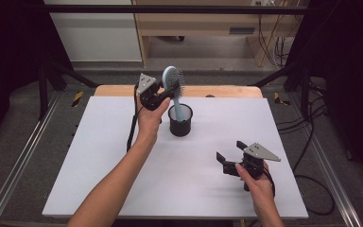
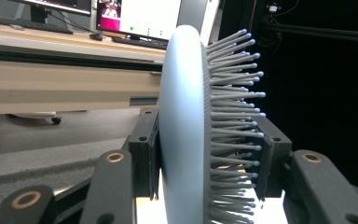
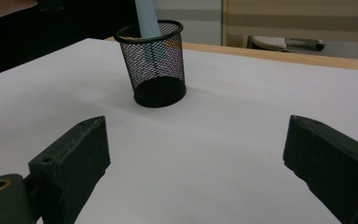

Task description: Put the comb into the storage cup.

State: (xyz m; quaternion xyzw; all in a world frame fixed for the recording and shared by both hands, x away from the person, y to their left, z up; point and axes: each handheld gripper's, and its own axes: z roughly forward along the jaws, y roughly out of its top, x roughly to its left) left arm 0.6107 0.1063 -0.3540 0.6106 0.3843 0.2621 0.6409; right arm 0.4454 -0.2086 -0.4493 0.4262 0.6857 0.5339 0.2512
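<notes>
The left gripper (image 1: 166,93) is clamped on the head of the pale blue hairbrush (image 1: 172,82), one pad flat against the smooth back, the other pressed into the bristles, as the left gripper view shows plainly. Below that grip the handle runs down into the black mesh cup (image 1: 180,120), which stands upright on the white table sheet (image 1: 123,156) just beneath and to the right of the hand. From the right gripper view the handle sits inside the rim, leaning toward one side of the cup.

The right gripper (image 1: 230,151) waits well off to the near right, jaws spread wide with nothing between them, pointed toward the cup.

So the step looks like settling the brush into the cup, and it seems nearly done. The good way to finish: lower until the handle tip rests on the cup's base, keep the brush close to vertical so the light cup doesn't tip, then part the jaws gently. The bristle side may cling to its pad, so the release wants to be slow and the retreat straight back, away from the head. If the cup rocks, the idle gripper is placed to steady it.
</notes>
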